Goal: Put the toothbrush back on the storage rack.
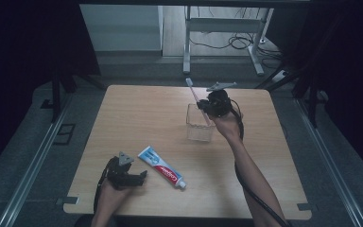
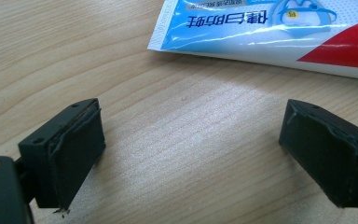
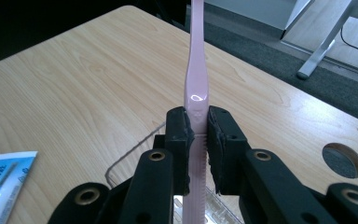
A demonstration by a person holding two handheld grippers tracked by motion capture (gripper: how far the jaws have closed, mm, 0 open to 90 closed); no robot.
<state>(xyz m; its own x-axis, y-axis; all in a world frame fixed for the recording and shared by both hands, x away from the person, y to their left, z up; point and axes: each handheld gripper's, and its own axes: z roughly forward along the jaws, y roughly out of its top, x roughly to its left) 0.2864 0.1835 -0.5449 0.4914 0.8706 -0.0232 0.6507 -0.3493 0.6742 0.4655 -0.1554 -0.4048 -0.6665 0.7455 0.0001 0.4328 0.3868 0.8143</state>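
right gripper [image 3: 197,140] pinching pink toothbrush [image 3: 195,70] above clear cup [image 1: 199,124] | left gripper [image 1: 139,178] spread, beside toothpaste tube [image 1: 161,167]

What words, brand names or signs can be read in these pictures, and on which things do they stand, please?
"Colgate": on the red band of the toothpaste tube, high view, only just legible.
Large blue Chinese characters: on the same tube, upside down in the left gripper view; I cannot read them surely.
Small print above them: too small to read.
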